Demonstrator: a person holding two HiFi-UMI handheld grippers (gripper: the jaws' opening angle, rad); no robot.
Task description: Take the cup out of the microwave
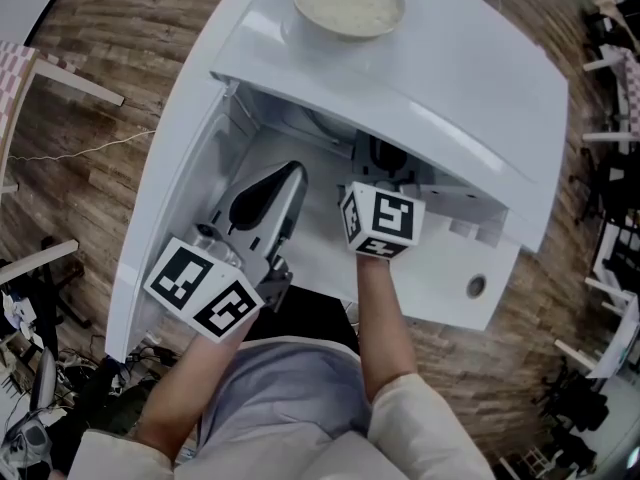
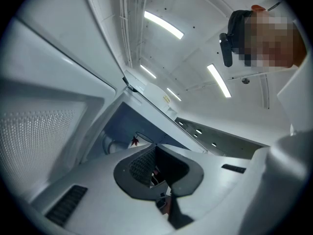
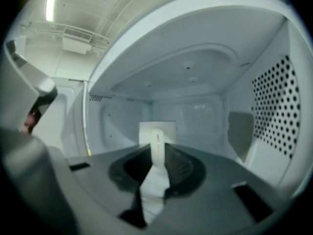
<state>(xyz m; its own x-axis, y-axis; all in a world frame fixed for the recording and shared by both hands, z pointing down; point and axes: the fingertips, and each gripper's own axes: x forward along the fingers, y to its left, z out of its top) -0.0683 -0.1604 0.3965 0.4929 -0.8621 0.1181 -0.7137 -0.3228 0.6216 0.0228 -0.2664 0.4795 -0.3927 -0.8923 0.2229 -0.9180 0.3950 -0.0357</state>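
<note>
Got right tongs [image 3: 157, 151] clamped on the handle [image 3: 156, 140] of the cup [image 3: 146, 131] at the back of the microwave [image 1: 440, 78], ready to pull, left tongs [image 2: 155, 153] shut, empty, parked clear by the open door [image 1: 170, 198].

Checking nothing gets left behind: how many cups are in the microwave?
1: a white cup inside the microwave, its handle gripped by the right gripper. That gripper hides part of the inside.
</note>
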